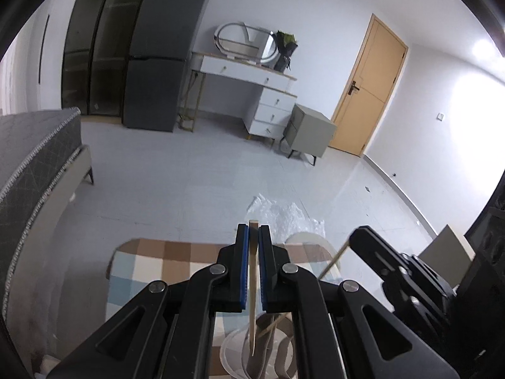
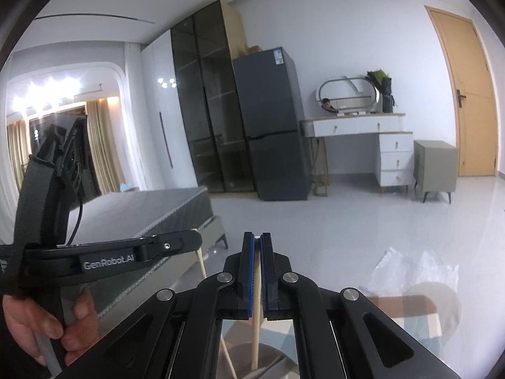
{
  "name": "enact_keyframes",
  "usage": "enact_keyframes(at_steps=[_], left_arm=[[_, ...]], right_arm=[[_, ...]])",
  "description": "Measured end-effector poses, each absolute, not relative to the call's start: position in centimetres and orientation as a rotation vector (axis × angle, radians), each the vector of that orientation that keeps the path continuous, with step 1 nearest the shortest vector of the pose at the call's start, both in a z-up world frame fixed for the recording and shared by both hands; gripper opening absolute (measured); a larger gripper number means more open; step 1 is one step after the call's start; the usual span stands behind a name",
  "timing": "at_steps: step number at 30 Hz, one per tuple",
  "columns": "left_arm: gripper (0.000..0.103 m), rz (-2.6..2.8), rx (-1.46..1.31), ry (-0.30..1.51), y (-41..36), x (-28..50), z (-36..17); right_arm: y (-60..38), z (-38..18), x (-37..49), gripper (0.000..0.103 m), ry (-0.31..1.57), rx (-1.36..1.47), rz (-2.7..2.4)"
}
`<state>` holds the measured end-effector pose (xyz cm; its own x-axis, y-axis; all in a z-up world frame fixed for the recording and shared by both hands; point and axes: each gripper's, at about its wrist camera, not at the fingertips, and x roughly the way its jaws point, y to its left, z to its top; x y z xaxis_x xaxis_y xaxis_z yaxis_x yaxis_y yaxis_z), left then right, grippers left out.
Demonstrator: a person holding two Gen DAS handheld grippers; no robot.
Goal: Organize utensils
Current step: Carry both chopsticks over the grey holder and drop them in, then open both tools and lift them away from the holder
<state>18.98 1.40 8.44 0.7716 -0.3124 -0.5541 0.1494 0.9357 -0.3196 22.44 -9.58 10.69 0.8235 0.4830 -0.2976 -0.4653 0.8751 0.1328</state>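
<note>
Black linkage arms of the left gripper (image 1: 251,230) fill the foreground of the left wrist view; its blue-padded jaws are pressed onto a pale wooden chopstick (image 1: 252,290), which hangs down toward a clear plastic cup (image 1: 233,350) standing on the glass-topped surface (image 1: 151,271). A checked brown, cream and blue pattern shows through the glass. A second pale wooden chopstick (image 2: 256,315) is pinched between the blue-padded jaws of the right gripper (image 2: 257,240) in the right wrist view, its lower end over the same surface (image 2: 410,315). In the left wrist view this gripper (image 1: 356,237) appears at the right, with its thin stick slanting down toward the cup. In the right wrist view the left gripper's black body blocks much of the left side, and a bare hand (image 2: 47,325) clasps its grey handle.

Beyond the surface, crumpled clear plastic wrapping (image 1: 284,211) lies on the pale grey tiled floor (image 1: 189,164). A bed with a dark grey quilted mattress (image 1: 31,158) stands at the left. Against the far wall stand a smoked-glass wardrobe (image 1: 94,47), a dark grey two-door refrigerator (image 1: 157,57), a white dressing table with gold legs and an oval mirror (image 1: 252,72), a grey bedside cabinet (image 1: 309,129) and a tan wooden door (image 1: 369,85). Curtains (image 2: 98,145) and bright lamps show at the left of the right wrist view.
</note>
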Motion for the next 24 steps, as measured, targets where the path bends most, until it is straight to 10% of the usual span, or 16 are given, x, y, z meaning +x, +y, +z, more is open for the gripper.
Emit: enact_keyframes(at_steps=[8, 13, 24], left_arm=[[0.003, -0.367, -0.297, 0.749, 0.7, 19.1, 8.8], [0.056, -0.319, -0.311, 0.731, 1.2, 17.8, 10.0], [0.070, -0.143, -0.273, 0.664, 2.9, 11.4, 12.2]], right_arm=[[-9.6, 9.2, 23.0, 0.006, 0.403, 0.028, 0.575], [-11.5, 8.9, 21.4, 0.033, 0.428, 0.056, 0.567], [-14.9, 10.2, 14.4, 0.061, 0.420, 0.125, 0.485]])
